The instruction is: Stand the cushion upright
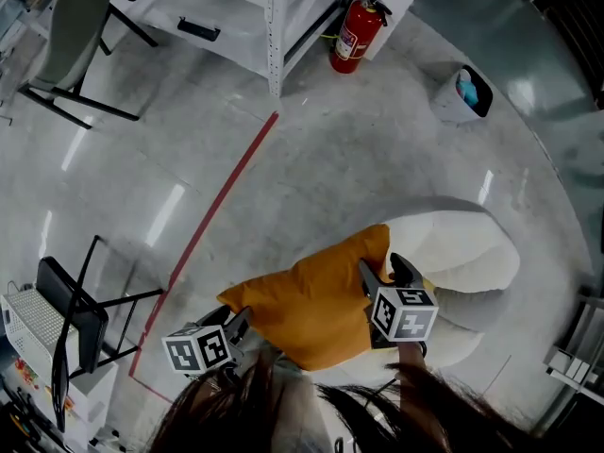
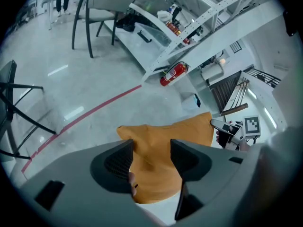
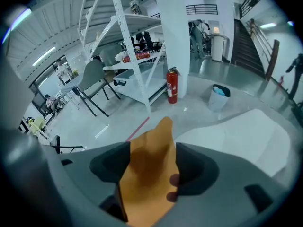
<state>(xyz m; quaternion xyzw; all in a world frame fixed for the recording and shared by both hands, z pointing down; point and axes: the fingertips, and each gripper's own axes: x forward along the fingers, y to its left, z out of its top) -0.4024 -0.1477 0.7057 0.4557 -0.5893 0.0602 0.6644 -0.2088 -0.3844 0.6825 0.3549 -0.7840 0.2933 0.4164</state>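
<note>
An orange cushion (image 1: 311, 300) rests against the left edge of a white rounded seat (image 1: 467, 253). One corner points up toward the seat's back. My left gripper (image 1: 236, 327) is at the cushion's lower left corner, my right gripper (image 1: 389, 274) at its upper right corner. In the left gripper view the cushion (image 2: 163, 129) fills the gap between the spread jaws of the left gripper (image 2: 151, 150). In the right gripper view the cushion (image 3: 150, 143) stands edge-on inside the right gripper (image 3: 152, 157). Both pairs of jaws stand wide and I see no pinch in the fabric.
A red fire extinguisher (image 1: 354, 34) stands by a white shelving rack (image 1: 275, 36) at the back. A red floor line (image 1: 212, 217) runs diagonally on the left. A black folding chair (image 1: 71, 314) is at the near left, and a small bin (image 1: 462, 92) at the back right.
</note>
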